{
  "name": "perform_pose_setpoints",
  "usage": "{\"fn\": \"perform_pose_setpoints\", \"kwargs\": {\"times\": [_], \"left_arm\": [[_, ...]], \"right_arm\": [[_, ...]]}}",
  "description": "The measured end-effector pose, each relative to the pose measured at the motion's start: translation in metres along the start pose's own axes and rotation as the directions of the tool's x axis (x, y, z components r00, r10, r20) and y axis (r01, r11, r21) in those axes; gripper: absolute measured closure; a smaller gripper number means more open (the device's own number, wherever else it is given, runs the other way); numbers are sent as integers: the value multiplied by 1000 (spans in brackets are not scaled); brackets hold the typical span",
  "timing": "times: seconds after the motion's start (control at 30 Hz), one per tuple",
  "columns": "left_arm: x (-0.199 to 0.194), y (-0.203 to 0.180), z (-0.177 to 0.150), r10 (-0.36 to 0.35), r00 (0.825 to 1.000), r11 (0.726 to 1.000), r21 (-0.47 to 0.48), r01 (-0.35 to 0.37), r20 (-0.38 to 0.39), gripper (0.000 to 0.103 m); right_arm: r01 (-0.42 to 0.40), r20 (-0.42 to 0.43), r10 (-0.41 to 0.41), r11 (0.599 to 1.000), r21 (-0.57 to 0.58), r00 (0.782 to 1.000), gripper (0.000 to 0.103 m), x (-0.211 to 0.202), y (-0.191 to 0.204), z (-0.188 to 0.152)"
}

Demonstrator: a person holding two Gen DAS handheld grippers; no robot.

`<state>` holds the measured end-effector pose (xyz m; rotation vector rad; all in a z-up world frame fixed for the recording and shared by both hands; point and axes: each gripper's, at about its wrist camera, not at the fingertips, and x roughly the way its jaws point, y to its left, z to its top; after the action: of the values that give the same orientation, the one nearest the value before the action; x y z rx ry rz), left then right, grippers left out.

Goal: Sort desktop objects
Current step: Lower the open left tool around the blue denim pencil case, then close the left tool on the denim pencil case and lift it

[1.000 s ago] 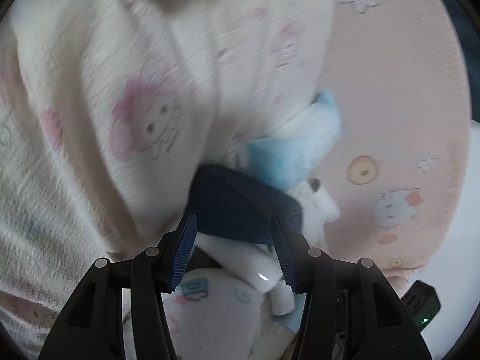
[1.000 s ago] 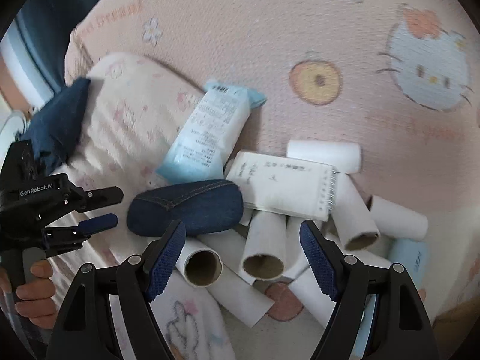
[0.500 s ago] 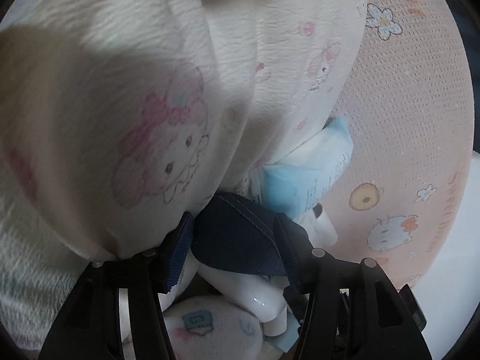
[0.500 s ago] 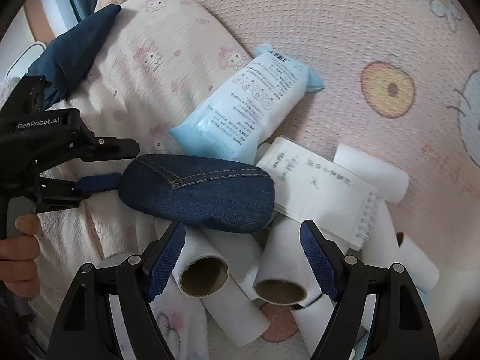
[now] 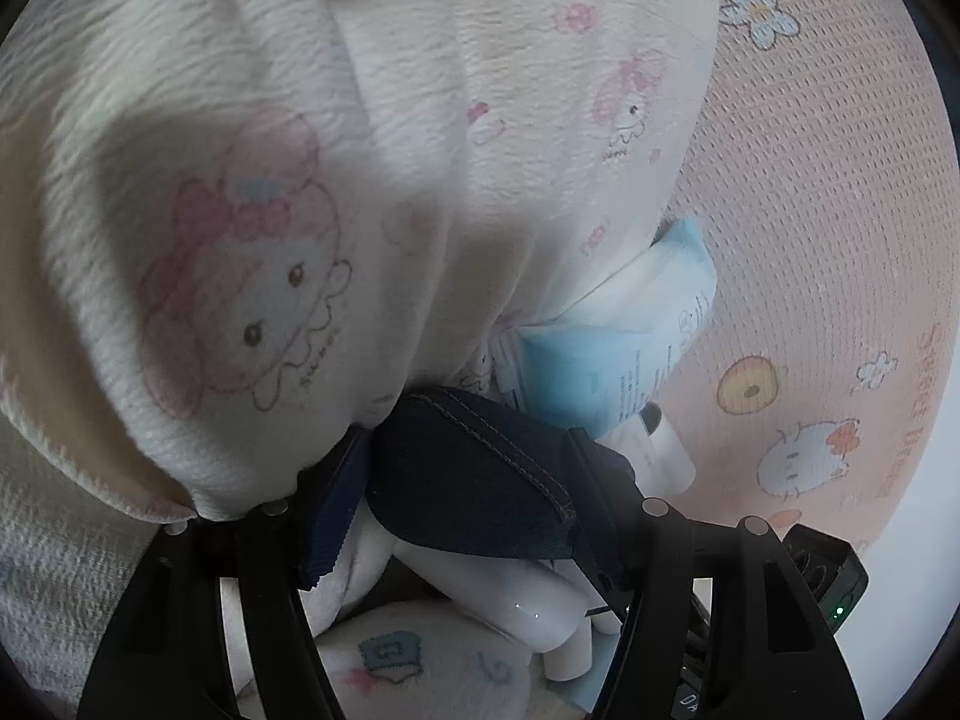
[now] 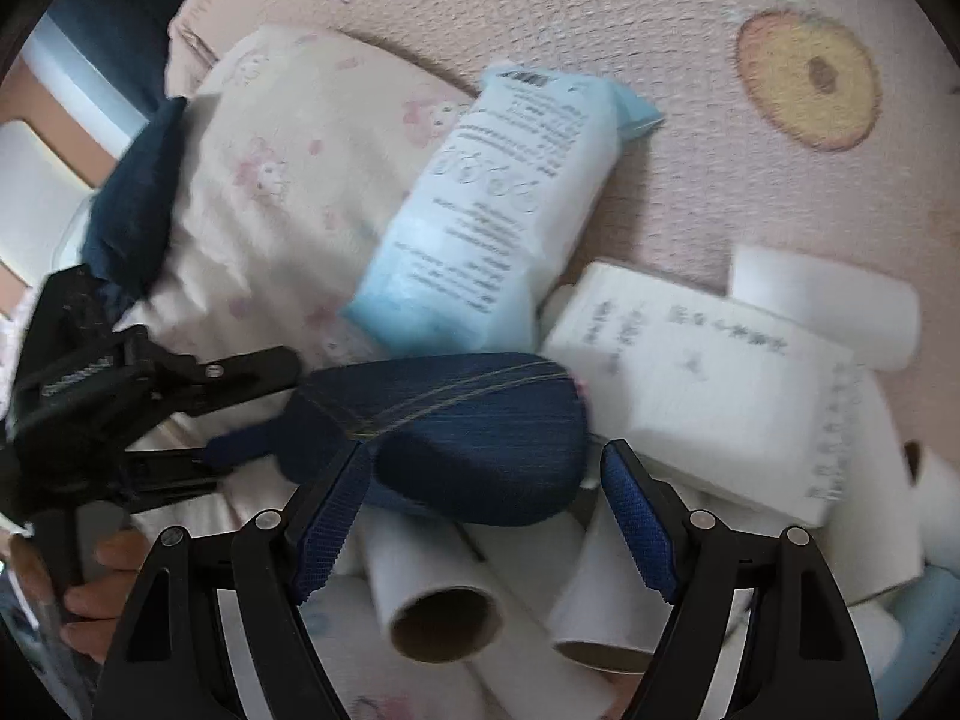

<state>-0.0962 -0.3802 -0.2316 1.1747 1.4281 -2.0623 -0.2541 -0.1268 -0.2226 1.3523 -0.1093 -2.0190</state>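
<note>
A dark blue denim pouch [image 6: 480,438] lies on a pile of white cardboard tubes [image 6: 444,606]. My left gripper [image 5: 468,510] has its fingers on either side of the pouch's [image 5: 474,480] end; in the right wrist view it [image 6: 264,408] comes in from the left and closes on that end. My right gripper [image 6: 486,516] is open, its jaws wide, just in front of the pouch and above the tubes. A light blue tissue pack [image 6: 498,222] and a white notepad [image 6: 720,384] lie behind the pouch.
A cream cushion with pink cartoon prints [image 5: 300,210] fills the left wrist view and presses against the left finger. A second dark blue cloth item [image 6: 138,204] lies on the cushion's [image 6: 288,168] far left. All rest on a pink patterned blanket [image 6: 660,30].
My right gripper has moved forward toward the pouch and tubes, which now look larger. My left gripper has pushed further onto the pouch's end, beside the cushion.
</note>
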Motion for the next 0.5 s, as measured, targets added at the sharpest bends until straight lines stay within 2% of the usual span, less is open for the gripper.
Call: {"fn": "perform_pose_setpoints", "kwargs": {"times": [0.07,0.2,0.37,0.5], "left_arm": [[-1,-1,-1,1,1000,1000,2,-1,3,36],[-3,-5,-3,24,1000,999,27,-24,4,46],[-15,-20,-11,8,1000,996,93,-8,0,47],[-21,-43,-21,-14,1000,988,157,15,-4,47]], "right_arm": [[23,-4,-23,999,-25,1000,24,0,4,-1],[83,-18,-85,994,-77,996,24,-3,14,-3],[146,12,-146,980,-132,989,24,-26,25,-8],[185,52,-180,974,-128,982,24,-52,23,-8]]}}
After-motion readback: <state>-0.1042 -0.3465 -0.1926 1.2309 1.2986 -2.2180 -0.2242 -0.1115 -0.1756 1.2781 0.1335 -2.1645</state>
